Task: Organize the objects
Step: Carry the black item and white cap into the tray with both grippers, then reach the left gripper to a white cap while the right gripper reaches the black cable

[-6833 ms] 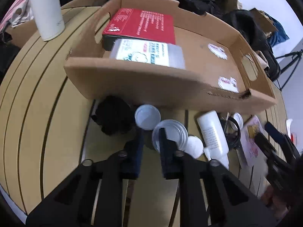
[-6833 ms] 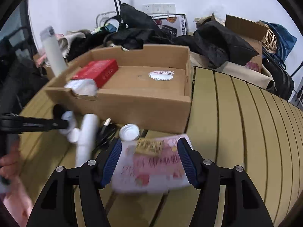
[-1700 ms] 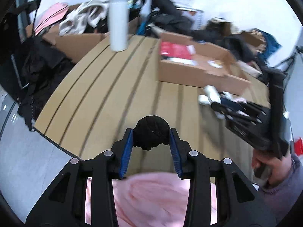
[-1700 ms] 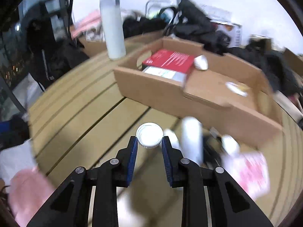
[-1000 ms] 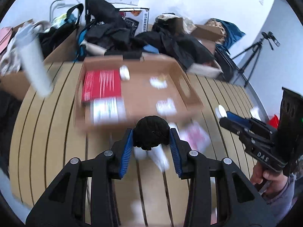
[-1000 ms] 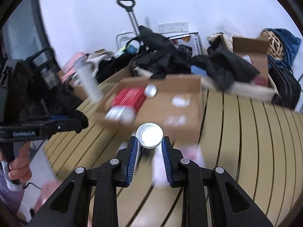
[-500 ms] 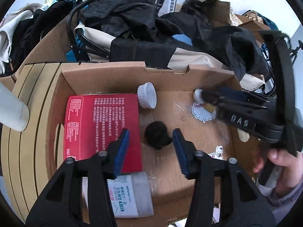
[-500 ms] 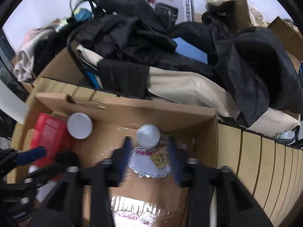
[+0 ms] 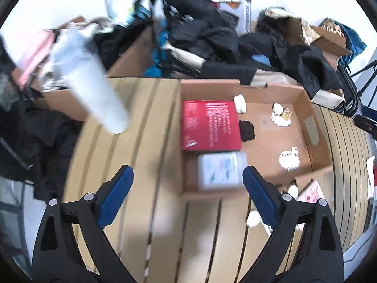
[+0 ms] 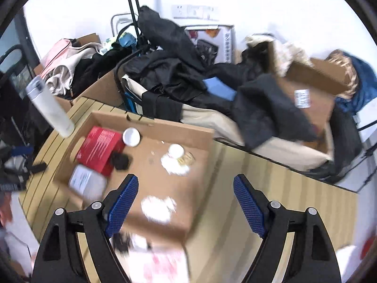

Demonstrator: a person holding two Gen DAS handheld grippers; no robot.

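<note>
An open cardboard box [image 9: 304, 99] lies on the slatted wooden table. Inside it are a red box [image 9: 209, 125], a black fuzzy ball [image 9: 246, 127] beside that, a ribbed white cap [image 9: 240, 100], a small white lid [image 9: 277, 107] and a clear labelled container [image 9: 220, 168]. My left gripper [image 9: 187, 176] hovers above the box's near left corner, its jaws opening wide and holding nothing. In the right wrist view, the right gripper [image 10: 185, 181] hangs over the box [image 10: 179, 127], jaws also opening and empty. Below it lie the lid [image 10: 176, 151] and the ball [image 10: 120, 160].
A tall white tumbler [image 9: 94, 89] stands on the table left of the box. A pink packet [image 9: 311, 192] and some white items lie on the table in front of the box. Dark clothes, bags and cartons [image 10: 313, 82] are heaped behind the table.
Half a second ago the ball sat between the left jaws and the lid between the right ones. Both now lie in the box; both grippers have opened wide and drawn back.
</note>
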